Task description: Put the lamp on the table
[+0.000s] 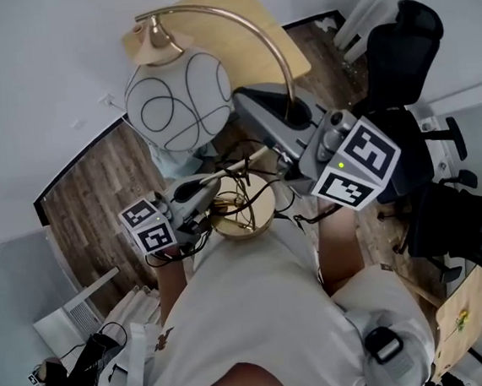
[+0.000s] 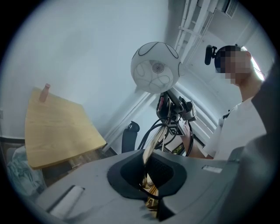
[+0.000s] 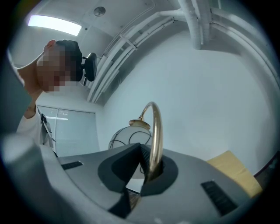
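Observation:
I hold the lamp in the air with both grippers. Its white globe shade point(image 1: 178, 101) with black line pattern hangs from an arched brass stem point(image 1: 271, 51), and the brass base point(image 1: 244, 211) is close to the person's chest. My left gripper point(image 1: 213, 180) is shut on the stem low down near the base, seen as point(image 2: 151, 192) in its own view. My right gripper point(image 1: 261, 120) is shut on the stem higher up, seen as point(image 3: 142, 175). The light wooden table point(image 1: 294, 55) lies beyond the lamp; it shows as table point(image 2: 57, 127) and table point(image 3: 232, 170).
Black office chairs point(image 1: 405, 45) stand at the right beside a white wall. Dark wood floor point(image 1: 89, 202) lies left of the lamp. A black bag point(image 1: 80, 373) and white panels sit at the lower left. Black cables hang around the lamp base.

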Available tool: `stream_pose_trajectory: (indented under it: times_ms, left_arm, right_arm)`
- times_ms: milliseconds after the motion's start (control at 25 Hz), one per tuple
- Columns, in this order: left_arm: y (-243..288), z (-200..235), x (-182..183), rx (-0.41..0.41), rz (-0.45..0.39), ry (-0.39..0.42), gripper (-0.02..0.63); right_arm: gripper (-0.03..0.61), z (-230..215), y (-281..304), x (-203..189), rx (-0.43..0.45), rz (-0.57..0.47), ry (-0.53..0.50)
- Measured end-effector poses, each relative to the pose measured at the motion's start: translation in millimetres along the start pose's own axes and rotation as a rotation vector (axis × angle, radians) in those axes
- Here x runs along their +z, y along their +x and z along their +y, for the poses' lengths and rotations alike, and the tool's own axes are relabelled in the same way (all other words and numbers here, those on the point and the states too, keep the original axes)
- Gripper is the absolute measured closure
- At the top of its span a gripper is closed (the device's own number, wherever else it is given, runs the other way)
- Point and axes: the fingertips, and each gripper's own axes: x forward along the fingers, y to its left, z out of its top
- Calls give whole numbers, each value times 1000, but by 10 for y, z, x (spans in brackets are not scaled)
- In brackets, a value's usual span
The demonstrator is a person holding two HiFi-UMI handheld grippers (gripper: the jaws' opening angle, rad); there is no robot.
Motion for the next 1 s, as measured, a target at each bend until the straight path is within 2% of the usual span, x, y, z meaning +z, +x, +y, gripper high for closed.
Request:
stream_pose_trajectory:
  times_ms: [1000]
  left_arm:
    - [276, 1090, 972, -55, 68, 13, 612]
  right_arm:
    - [577, -1090, 905, 171, -80, -10, 7]
